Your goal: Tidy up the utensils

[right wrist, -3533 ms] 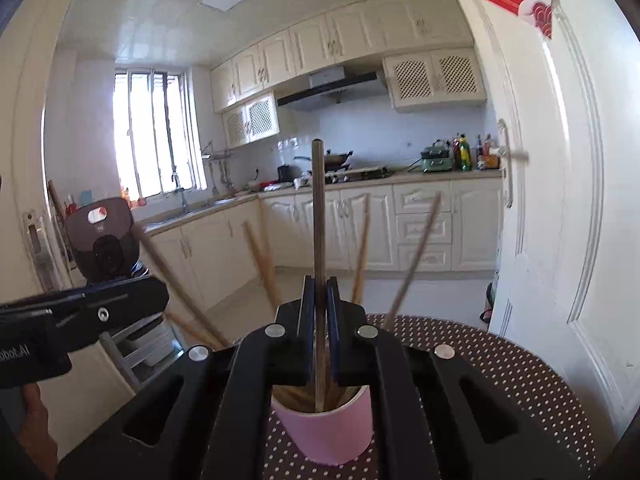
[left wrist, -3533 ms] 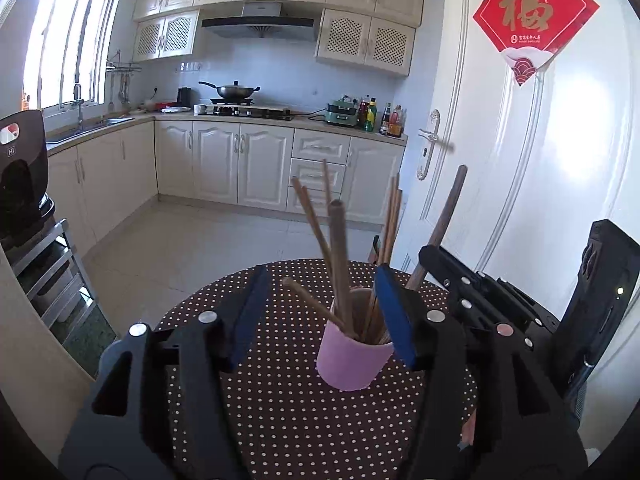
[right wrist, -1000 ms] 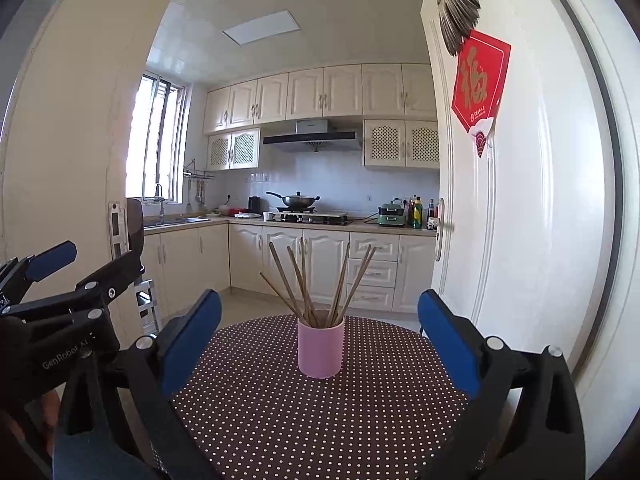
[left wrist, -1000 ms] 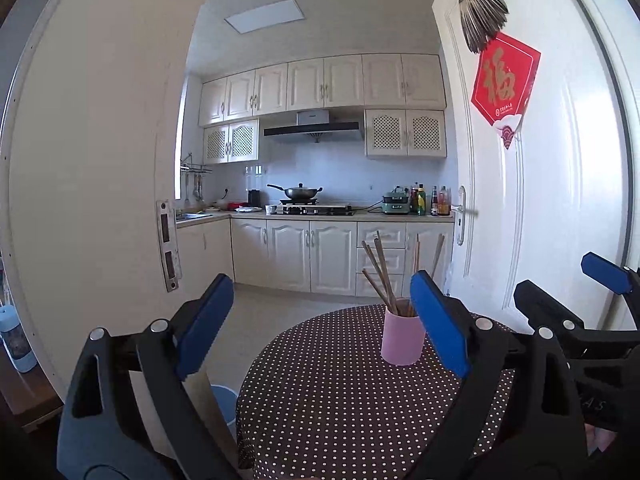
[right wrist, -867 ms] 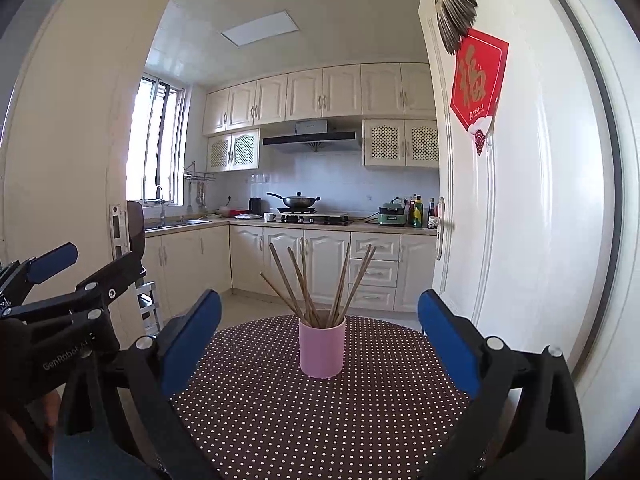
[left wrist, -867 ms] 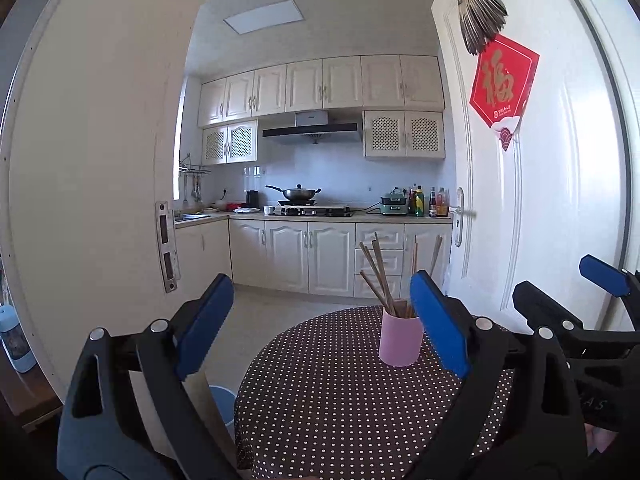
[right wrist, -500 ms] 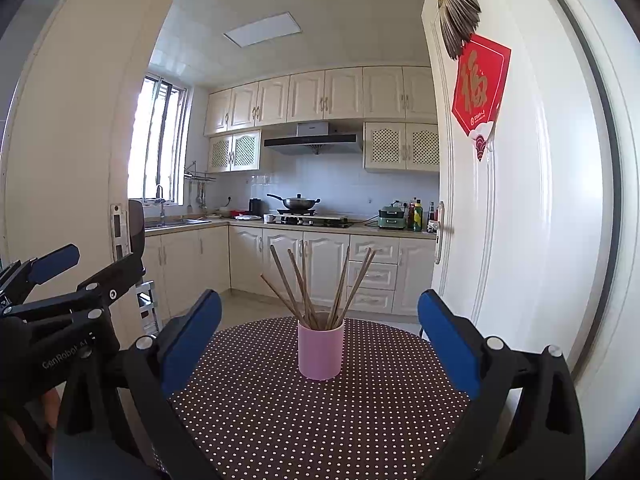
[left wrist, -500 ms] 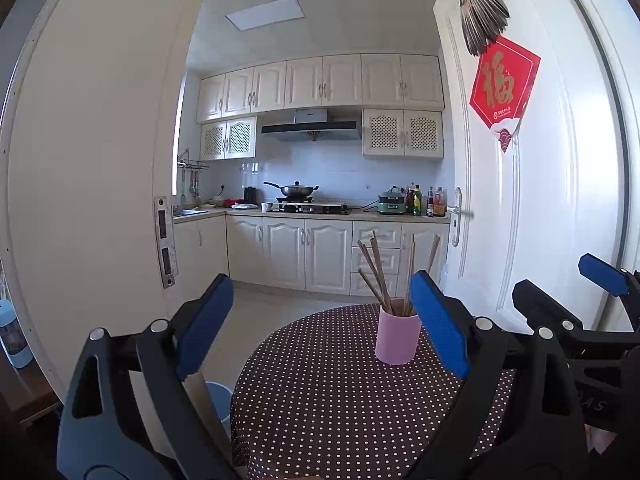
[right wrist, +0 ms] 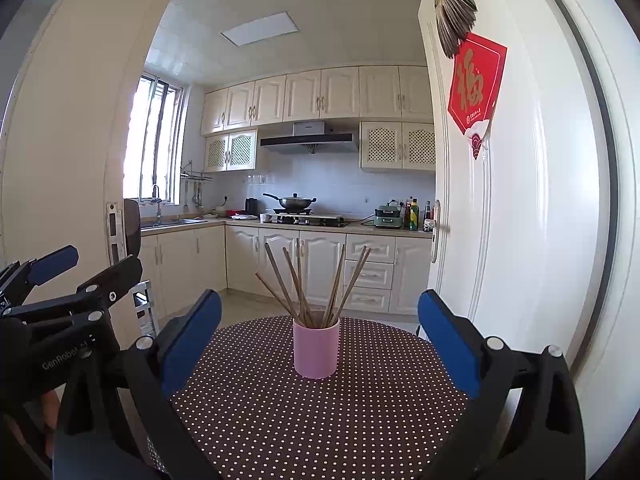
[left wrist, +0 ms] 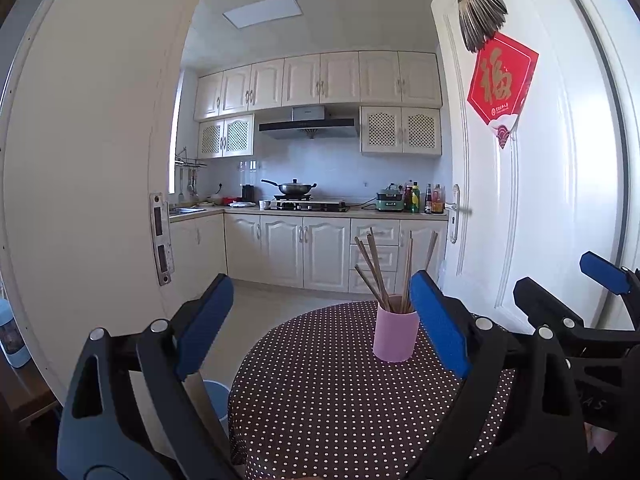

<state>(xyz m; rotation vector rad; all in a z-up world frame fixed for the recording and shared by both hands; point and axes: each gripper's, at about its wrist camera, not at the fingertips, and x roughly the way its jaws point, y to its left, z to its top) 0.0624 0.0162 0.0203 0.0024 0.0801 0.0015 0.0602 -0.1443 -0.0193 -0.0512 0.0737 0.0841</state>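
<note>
Chopsticks (right wrist: pixel 310 288) stand in pink cup (right wrist: pixel 316 350), bases hidden; both tools (left wrist: pixel 320 332) (right wrist: pixel 320 344) gape empty.

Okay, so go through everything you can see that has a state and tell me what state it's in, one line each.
Left gripper: open, empty, held back from the table.
Right gripper: open, empty.
Pink cup: upright on the table, apart from both grippers.
Chopsticks: standing in the cup, fanned out.
Polka-dot table: bare apart from the cup.
White door: swung open.
Wok: sitting on the stove.
</note>
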